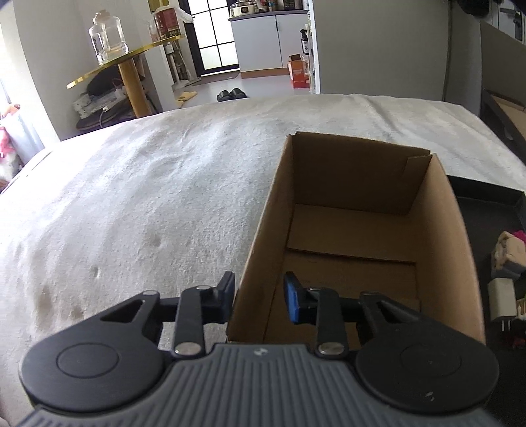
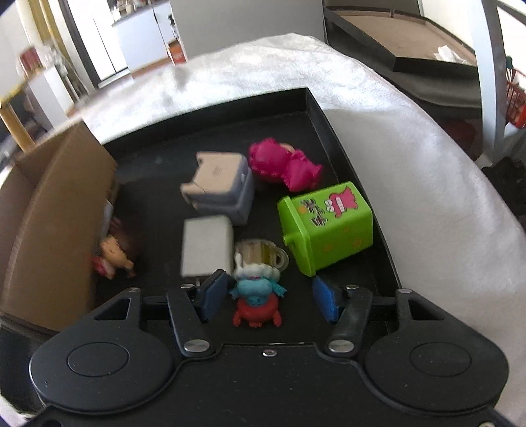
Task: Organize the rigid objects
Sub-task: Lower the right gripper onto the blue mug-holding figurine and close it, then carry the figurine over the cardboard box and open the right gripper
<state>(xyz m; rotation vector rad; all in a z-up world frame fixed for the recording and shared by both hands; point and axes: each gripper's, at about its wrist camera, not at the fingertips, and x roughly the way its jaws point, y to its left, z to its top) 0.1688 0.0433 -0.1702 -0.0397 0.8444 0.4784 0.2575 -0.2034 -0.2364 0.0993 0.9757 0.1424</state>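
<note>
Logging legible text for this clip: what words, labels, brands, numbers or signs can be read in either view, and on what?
Green toy bin: black East Asian characters beside a pink cartoon figure, not readable at this angle.
Red-labelled jar on the gold shelf: print too small to read.
Orange box on the floor: print too small.
Grey block: a faint mark, blurred.
No text is visible on the cardboard box.
No text anywhere can be quoted.

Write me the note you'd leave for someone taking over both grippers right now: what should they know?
Left gripper: straddles the near left wall of the cardboard box, pads not pressing.
Right gripper: open around the blue-and-red figure on the black tray, nothing held.
Also on the tray: green toy bin, pink figure, white charger, grey-white block, small mug, brown-haired doll.
Done: nothing visible in the box.
Left: move every piece.
</note>
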